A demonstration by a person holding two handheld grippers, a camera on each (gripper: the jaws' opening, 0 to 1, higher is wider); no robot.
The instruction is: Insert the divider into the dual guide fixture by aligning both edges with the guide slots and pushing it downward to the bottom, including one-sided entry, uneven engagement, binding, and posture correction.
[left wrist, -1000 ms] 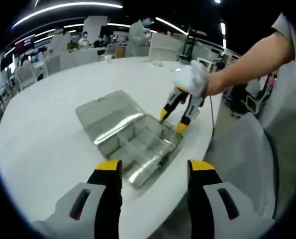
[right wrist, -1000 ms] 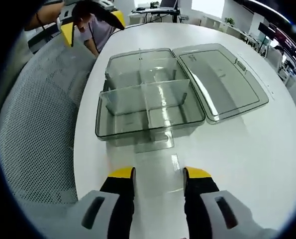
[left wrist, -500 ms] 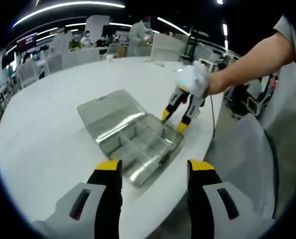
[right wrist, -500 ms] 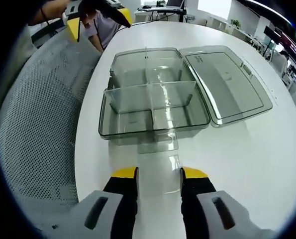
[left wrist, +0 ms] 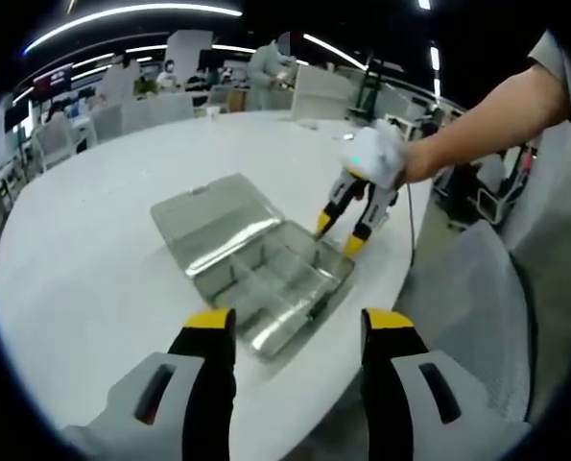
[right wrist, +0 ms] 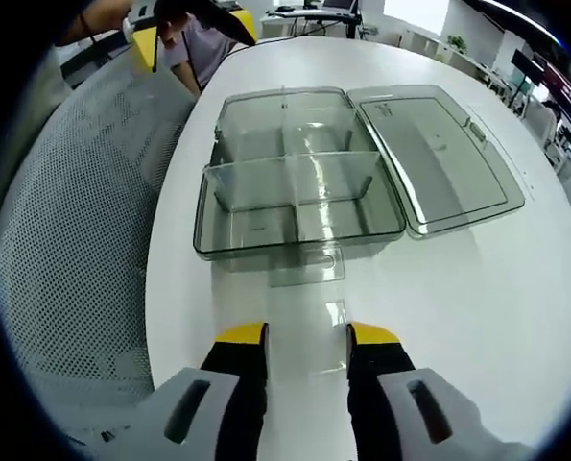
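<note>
Clear plastic compartment box (right wrist: pixel 295 206) sits open near the edge of the round white surface (right wrist: pixel 477 288), its hinged lid (right wrist: pixel 439 158) folded flat onto the surface beside it. Inside the box a long clear partition runs lengthwise, with shorter cross walls splitting it into cells. A loose clear divider (right wrist: pixel 309 264) lies flat on the surface just beside the box's near wall, between the box and the right gripper (right wrist: pixel 306 336); whether it touches the wall can't be told.

Right gripper hovers over the surface edge, jaws narrowly apart, nothing between them, pointing at the divider and box. In the left gripper view it shows held in a white-gloved hand (left wrist: pixel 376 158), yellow tips down close to the far side of the box (left wrist: pixel 271 279).

Left gripper (left wrist: pixel 299 322) hangs off the surface edge, jaws set wide, empty, facing the box's corner. Lid (left wrist: pixel 213 221) lies toward the middle of the surface (left wrist: pixel 93 259).

A grey mesh chair back (right wrist: pixel 74 240) stands just beside the surface edge.
</note>
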